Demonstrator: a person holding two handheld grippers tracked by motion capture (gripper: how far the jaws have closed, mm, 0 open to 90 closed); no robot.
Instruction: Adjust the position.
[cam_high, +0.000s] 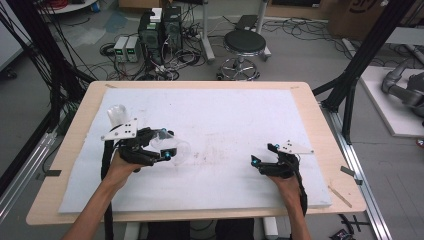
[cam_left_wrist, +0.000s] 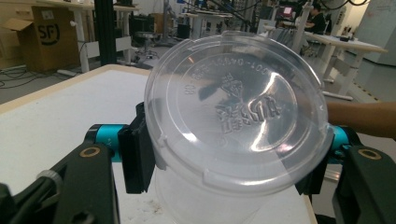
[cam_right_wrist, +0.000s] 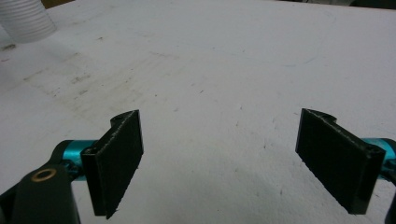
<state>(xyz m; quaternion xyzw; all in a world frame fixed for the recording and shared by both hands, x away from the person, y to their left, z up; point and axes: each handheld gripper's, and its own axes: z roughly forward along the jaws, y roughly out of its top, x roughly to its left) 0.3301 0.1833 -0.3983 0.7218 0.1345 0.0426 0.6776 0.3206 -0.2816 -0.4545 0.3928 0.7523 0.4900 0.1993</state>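
Left gripper (cam_high: 167, 147), left of centre in the high view, is clamped on a clear plastic tub (cam_left_wrist: 233, 116) with its lid on — jaws pressing both sides, tub tipped so the lid faces the gripper's camera. It is held low over the white mat (cam_high: 225, 115) on the desk (cam_high: 320, 125).

Right gripper (cam_high: 261, 161), lower right, hovers spread wide and empty — bare mat between its jaws.

Step in hand, likely: carrying or presenting the tub. Next move probably calls for the right gripper to cross over and grip the lid rim.

A second clear cup (cam_high: 117, 115) stands upper left of the mat, near the left gripper; nothing blocks the path between.
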